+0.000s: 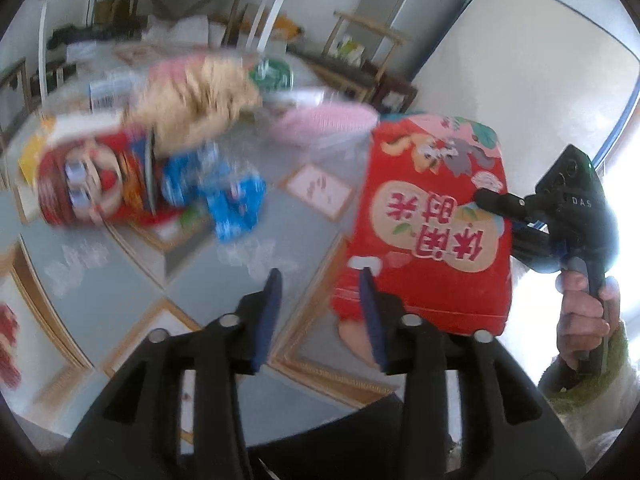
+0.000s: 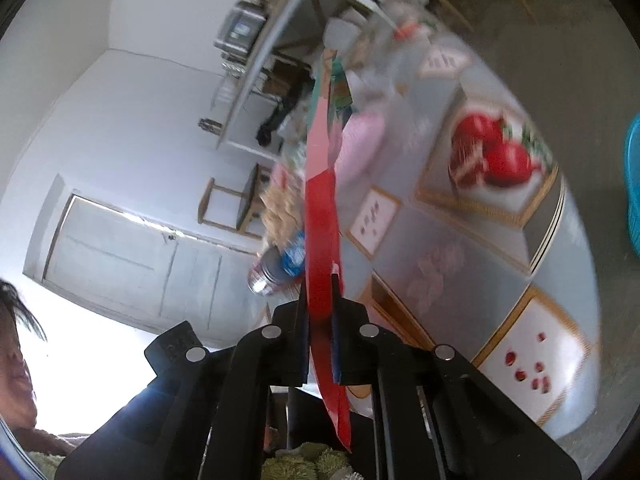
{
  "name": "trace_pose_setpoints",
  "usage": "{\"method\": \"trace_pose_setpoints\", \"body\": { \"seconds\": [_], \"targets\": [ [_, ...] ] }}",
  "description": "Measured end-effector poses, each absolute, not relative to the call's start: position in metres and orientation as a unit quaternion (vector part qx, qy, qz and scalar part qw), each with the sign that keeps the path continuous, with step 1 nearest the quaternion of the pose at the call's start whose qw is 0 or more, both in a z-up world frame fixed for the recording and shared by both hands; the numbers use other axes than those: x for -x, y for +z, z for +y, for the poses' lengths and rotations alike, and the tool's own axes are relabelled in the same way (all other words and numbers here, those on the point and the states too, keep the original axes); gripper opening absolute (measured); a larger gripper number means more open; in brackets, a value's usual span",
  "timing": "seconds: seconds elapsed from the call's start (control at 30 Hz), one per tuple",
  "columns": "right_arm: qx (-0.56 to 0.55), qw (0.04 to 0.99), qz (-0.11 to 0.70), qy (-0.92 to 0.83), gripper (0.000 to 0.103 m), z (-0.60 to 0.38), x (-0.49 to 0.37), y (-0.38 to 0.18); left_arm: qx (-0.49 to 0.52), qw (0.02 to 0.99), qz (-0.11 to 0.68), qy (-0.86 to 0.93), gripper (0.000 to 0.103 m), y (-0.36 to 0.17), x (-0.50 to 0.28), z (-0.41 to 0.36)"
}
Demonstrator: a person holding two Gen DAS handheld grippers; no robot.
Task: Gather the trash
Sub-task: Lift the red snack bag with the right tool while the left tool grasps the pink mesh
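The flat red printed foil snack bag [image 1: 428, 224] hangs in the air above the near edge of the bench [image 1: 132, 280], not resting on it. Its long axis runs roughly up and down in the left wrist view, the printed face turned toward that camera with the lettering upside down, so the bag's top end seems to point downward. In the right wrist view the same bag [image 2: 320, 216] shows edge-on as a thin red strip running straight away from the camera along the fingers.

The right tool [image 2: 320, 312] is pressed together on the bag, pinching it at one side edge; from the left view that tool [image 1: 492, 200] reaches in from the right, held by a hand [image 1: 584, 320] in a fuzzy green sleeve.

The left tool [image 1: 320, 312] is spread, with nothing seen between its blue pads. The bag lies just to the right of its gap, the lower corner close by the right pad [image 1: 370, 312]; whether they touch I cannot tell. So the right hand has the bag, and the left is free.

Farther out on the bench, up and to the left of the left tool, lies a blurred heap of other wrappers: a red round printed packet [image 1: 88, 184], a crumpled blue wrapper [image 1: 224, 196], a tan bag [image 1: 192, 104] and a pink pouch [image 1: 324, 120]. The left tool is probably the nearer for those.
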State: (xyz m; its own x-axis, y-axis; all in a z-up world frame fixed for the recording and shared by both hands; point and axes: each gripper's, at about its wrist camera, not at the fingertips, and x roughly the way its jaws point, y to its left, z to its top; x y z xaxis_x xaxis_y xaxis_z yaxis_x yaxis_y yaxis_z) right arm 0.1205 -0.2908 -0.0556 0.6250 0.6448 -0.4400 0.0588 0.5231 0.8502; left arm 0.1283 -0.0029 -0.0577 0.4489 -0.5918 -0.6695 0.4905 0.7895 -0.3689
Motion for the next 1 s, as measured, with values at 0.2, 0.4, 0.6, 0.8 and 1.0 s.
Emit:
{"method": "trace_pose_setpoints", "body": {
  "seconds": [0.2, 0.4, 0.6, 0.8, 1.0],
  "targets": [
    [-0.433, 0.815, 0.354, 0.151, 0.008, -0.313, -0.115, -0.025, -0.035, 0.888, 0.336, -0.311, 0.060, -0.011, -0.152, -0.019],
    [-0.427, 0.829, 0.339, 0.123, 0.008, -0.330, -0.107, -0.021, -0.167, 0.887, 0.287, -0.321, 0.065, 0.007, -0.187, -0.073],
    [-0.441, 0.825, 0.334, 0.113, 0.008, -0.340, -0.106, -0.025, -0.254, 0.843, 0.330, -0.339, 0.065, -0.026, -0.230, -0.126],
    [-0.449, 0.823, 0.330, 0.113, 0.008, -0.351, -0.112, -0.032, -0.282, 0.814, 0.383, -0.332, 0.065, -0.055, -0.258, -0.143],
    [-0.458, 0.818, 0.330, 0.113, 0.008, -0.358, -0.118, -0.040, -0.215, 0.802, 0.433, -0.351, 0.060, -0.052, -0.291, -0.134]
  ]
}}
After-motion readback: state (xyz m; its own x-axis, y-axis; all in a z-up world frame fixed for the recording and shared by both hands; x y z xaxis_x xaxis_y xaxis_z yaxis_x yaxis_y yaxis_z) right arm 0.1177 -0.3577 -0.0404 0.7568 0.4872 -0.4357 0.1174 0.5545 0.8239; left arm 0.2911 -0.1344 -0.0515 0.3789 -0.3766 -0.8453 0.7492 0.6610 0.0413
